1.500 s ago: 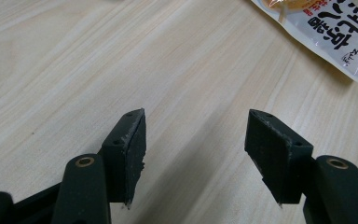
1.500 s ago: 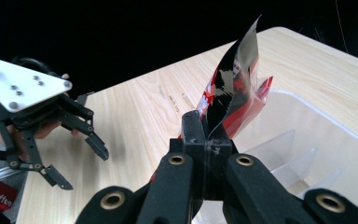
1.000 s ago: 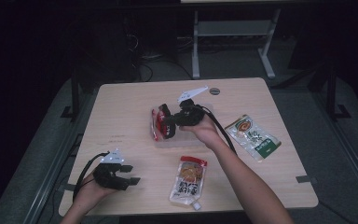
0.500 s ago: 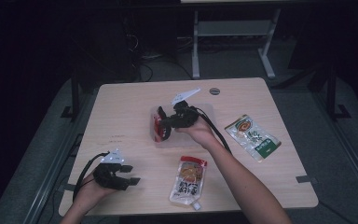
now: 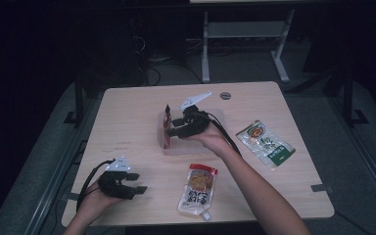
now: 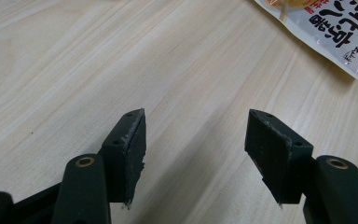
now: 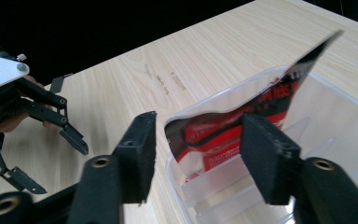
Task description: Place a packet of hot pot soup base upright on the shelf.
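Note:
A red pouch [image 5: 166,122] stands on edge at the left end of a clear plastic container [image 5: 196,150] in the middle of the table. My right gripper [image 5: 172,128] hovers at that end. Its jaws have just been opening. In the right gripper view the red pouch [image 7: 270,93] leans between the parted pads of the right gripper [image 7: 198,135] inside the container [image 7: 335,100], and neither pad presses on it. My left gripper [image 5: 138,182] rests open on the table at the front left. In its own view the left gripper [image 6: 196,140] has only bare wood between the pads.
An orange-and-white pouch [image 5: 198,188] lies flat near the front edge, just right of the left gripper, and its corner shows as a pouch [image 6: 326,23] in the left gripper view. A green-and-white pouch [image 5: 266,144] lies at the right. A round grommet [image 5: 225,95] sits near the far edge.
The right gripper's jaws have parted and let go of the red pouch, which now leans in the container's left end. Both hands stayed where they were.

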`<state>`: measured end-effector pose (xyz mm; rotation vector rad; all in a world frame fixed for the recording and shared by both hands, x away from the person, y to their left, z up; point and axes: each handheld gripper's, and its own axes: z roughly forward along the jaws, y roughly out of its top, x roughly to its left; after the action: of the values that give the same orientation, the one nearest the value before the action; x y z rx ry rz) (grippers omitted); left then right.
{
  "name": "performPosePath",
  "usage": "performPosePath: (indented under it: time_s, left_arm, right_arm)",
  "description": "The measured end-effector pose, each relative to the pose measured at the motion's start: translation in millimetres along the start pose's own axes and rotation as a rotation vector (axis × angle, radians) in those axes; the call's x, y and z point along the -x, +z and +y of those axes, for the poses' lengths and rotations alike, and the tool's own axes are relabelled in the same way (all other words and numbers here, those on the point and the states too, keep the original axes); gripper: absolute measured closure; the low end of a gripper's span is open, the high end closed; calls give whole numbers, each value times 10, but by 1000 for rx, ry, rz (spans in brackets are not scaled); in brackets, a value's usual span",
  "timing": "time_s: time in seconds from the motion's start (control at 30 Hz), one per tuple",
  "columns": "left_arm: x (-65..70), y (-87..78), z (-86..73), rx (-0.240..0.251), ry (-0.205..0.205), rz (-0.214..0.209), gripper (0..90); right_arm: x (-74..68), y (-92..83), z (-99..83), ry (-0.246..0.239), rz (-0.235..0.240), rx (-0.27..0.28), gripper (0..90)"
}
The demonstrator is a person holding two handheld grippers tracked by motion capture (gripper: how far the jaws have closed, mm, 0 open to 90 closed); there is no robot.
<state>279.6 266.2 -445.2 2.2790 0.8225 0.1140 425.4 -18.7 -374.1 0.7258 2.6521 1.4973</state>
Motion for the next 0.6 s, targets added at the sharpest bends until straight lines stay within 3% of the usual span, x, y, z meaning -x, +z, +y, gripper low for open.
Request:
performPosePath:
  time_s: [0.27,0.6]
  left_arm:
    - [5,1,1,0,1,1,382]
    - [11,4,10,3,5,2,373]
  right_arm:
    - [-43,-78,-2,-9,-16,-6,314]
    - [-118,-242,-94,-42,-29,-16,272]
